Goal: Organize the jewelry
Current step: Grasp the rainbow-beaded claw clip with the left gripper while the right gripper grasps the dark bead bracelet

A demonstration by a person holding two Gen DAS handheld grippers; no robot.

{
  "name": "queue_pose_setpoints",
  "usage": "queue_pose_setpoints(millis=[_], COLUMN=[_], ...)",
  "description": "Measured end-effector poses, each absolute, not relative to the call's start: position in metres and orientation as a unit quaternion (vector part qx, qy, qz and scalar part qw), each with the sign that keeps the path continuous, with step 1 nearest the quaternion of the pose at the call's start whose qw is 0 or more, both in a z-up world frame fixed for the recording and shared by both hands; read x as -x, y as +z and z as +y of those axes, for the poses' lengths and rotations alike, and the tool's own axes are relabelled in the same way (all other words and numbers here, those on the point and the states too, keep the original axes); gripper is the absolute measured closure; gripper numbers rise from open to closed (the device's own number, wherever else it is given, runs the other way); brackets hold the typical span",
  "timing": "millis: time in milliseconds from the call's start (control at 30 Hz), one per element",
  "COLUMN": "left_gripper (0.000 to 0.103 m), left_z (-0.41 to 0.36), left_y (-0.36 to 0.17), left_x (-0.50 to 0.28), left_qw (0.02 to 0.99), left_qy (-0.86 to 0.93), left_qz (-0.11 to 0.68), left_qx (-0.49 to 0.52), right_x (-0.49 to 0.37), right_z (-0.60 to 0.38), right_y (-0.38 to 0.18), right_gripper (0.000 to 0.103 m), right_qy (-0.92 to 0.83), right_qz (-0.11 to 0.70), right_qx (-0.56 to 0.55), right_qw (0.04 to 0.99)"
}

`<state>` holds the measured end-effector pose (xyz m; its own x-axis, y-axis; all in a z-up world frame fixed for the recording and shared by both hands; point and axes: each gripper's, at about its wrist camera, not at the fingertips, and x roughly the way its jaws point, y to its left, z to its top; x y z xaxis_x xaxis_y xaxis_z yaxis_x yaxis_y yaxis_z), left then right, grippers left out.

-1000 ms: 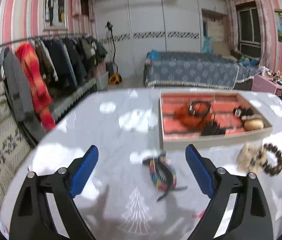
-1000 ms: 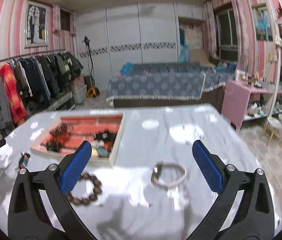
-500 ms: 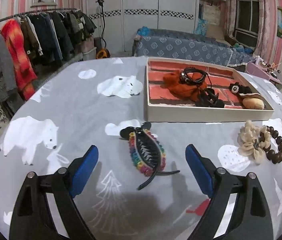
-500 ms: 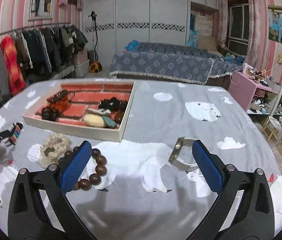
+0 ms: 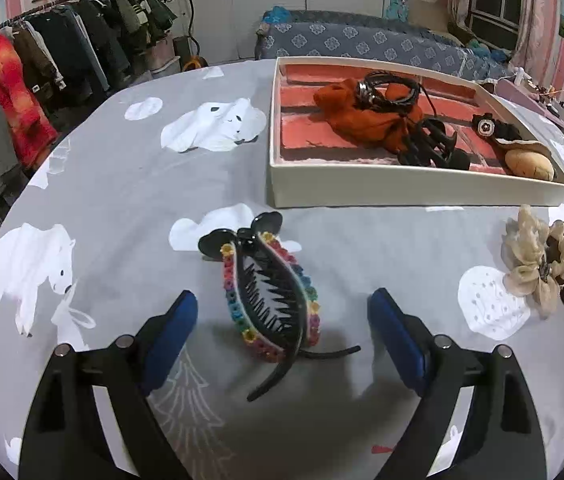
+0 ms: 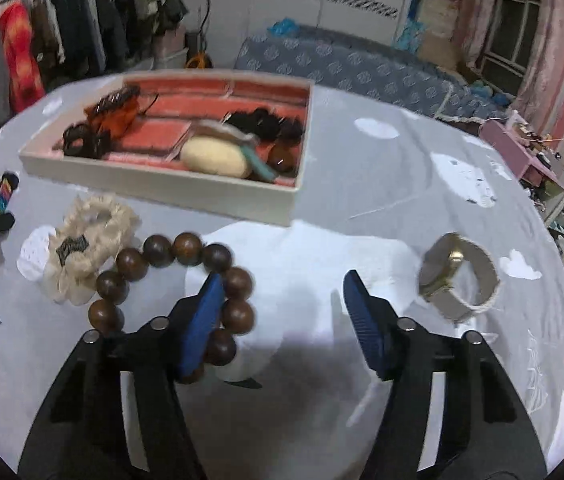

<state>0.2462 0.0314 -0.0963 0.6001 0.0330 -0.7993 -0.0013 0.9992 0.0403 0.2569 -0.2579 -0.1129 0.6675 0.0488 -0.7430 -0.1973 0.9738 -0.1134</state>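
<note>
Left gripper (image 5: 282, 328) spread around the rainbow-beaded black claw clip (image 5: 272, 300), right gripper (image 6: 280, 312) closing on nothing, its left finger inside the brown wooden bead bracelet (image 6: 170, 280) at nine o'clock — better to centre over the beads first.

- The left wrist camera sits just behind the left hand-held gripper (image 5: 282, 320) and looks forward and steeply down on the worktop (image 5: 122, 168), very near to it.
- It faces across the room toward the bed (image 5: 361, 42) and the clothes rack (image 5: 42, 60).
- The right wrist camera sits behind the right hand-held gripper (image 6: 282, 304), also tilted down and near the worktop, facing the same far wall.
- Both views share the tray (image 5: 413, 190), seen on the right in the left view and on the left in the right view, also the cream scrunchie (image 5: 529, 258) and the wooden bead bracelet (image 6: 174, 280).
- The right view catches the left hand-held gripper at its left edge.
</note>
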Motion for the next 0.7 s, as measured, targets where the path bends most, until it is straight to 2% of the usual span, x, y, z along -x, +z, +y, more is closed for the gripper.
queue_pose_setpoints(millis=[167,233,300,333,533,700], left_gripper=[0.016,0.016,0.018,0.021,0.061,0.063], left_z=[0.035,0.036,0.036,0.036,0.042,0.045], left_y=[-0.099,-0.099,-0.099,-0.099,-0.095,-0.090], left_x=[-0.250,-0.251,-0.251,-0.250,-0.245,-0.239], left_qw=[0.892,0.892,0.893,0.894,0.902,0.907], left_qy=[0.002,0.000,0.001,0.001,0.007,0.002], left_qz=[0.451,0.451,0.450,0.448,0.432,0.422], left_qx=[-0.006,-0.001,0.001,0.001,0.014,0.018], right_x=[-0.267,-0.270,-0.272,-0.273,-0.272,-0.263], right_z=[-0.248,-0.246,-0.244,-0.244,-0.249,-0.256], right_y=[-0.123,-0.124,-0.125,-0.126,-0.123,-0.113], right_gripper=[0.065,0.067,0.075,0.081,0.083,0.083], right_qy=[0.078,0.082,0.090,0.096,0.112,0.108], right_qz=[0.424,0.423,0.424,0.425,0.420,0.402], right_qx=[0.104,0.102,0.106,0.104,0.086,0.071], right_qw=[0.896,0.897,0.895,0.894,0.897,0.907])
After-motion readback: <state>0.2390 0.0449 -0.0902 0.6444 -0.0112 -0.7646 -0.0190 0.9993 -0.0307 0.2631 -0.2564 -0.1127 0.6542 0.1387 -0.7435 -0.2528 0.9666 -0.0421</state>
